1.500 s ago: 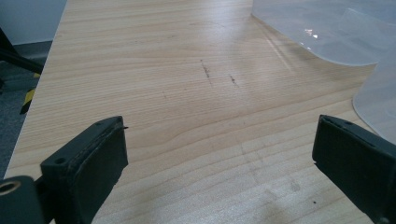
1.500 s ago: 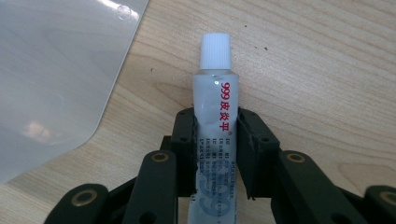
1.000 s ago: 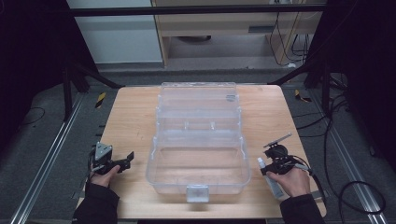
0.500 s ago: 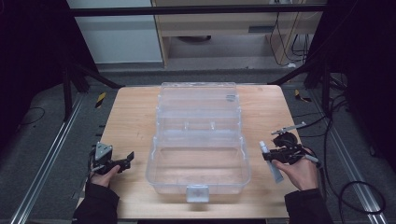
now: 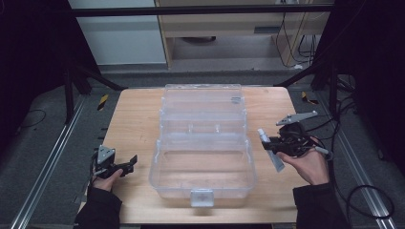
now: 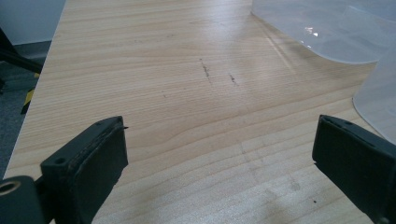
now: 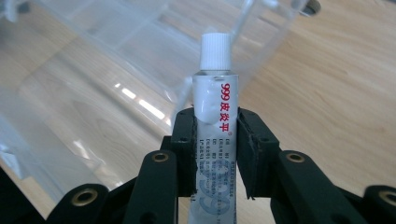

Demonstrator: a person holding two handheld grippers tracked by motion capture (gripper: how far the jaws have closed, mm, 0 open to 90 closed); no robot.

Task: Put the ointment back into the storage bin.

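A clear plastic box point(image 5: 203, 157) stands open in the middle of the wooden table point(image 5: 136, 114), its lid folded back toward the far side. My right gripper point(image 5: 273, 144) hangs above the table just right of the box, shut on a white ointment tube point(image 5: 270, 150). In the right gripper view the tube point(image 7: 215, 107) runs up between the black jaws, its white ribbed cap pointing at the box wall point(image 7: 140, 60). My left gripper point(image 5: 130, 164) rests low at the table's near left, jaws wide apart with bare wood between the fingers point(image 6: 88, 163).
The box's clear rim point(image 6: 327, 32) curves into the left gripper view at the upper right. Black frame posts and metal rails flank the table, and cables trail on the floor to the right point(image 5: 363, 191).
My right gripper has risen off the table with the tube in it and shifted a little toward the far side. The left gripper has stayed put.
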